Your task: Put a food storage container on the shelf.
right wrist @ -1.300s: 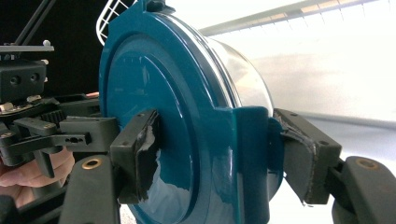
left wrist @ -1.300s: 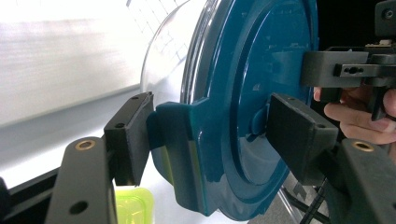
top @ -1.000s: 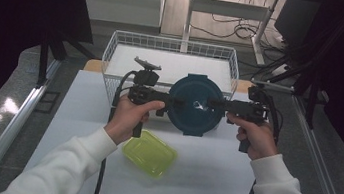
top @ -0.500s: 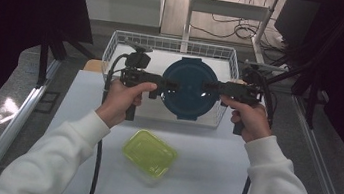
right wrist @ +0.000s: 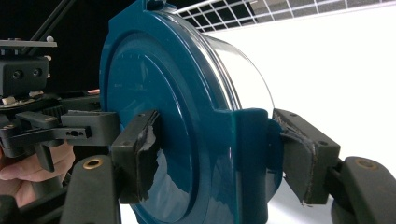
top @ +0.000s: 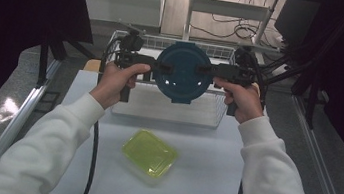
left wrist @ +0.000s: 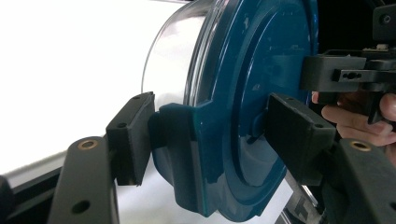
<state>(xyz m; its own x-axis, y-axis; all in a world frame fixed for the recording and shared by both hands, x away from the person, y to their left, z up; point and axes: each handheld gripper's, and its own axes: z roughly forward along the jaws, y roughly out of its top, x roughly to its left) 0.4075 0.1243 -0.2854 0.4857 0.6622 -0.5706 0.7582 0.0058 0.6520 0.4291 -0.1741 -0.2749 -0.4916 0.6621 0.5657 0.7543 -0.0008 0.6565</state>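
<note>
A round clear container with a dark teal lid (top: 182,72) hangs in the air above the white wire basket (top: 168,113). Both grippers hold it by opposite lid tabs. My left gripper (top: 162,68) is shut on the left tab, and in the left gripper view its jaws clamp the teal tab (left wrist: 187,154) from both sides (left wrist: 210,135). My right gripper (top: 204,70) is shut on the right tab, its worn pads (right wrist: 140,158) pressed on the lid rim (right wrist: 154,79). The container's clear body faces away, toward the basket floor.
A yellow-green lidded box (top: 148,155) lies on the white table (top: 209,182) in front of the basket, between the person's forearms. Metal rails run along both table sides. Cables and a stand sit beyond the basket.
Both grippers have carried the teal-lidded container away from the person, from over the table to above the wire basket. The yellow-green box has stayed in place.
</note>
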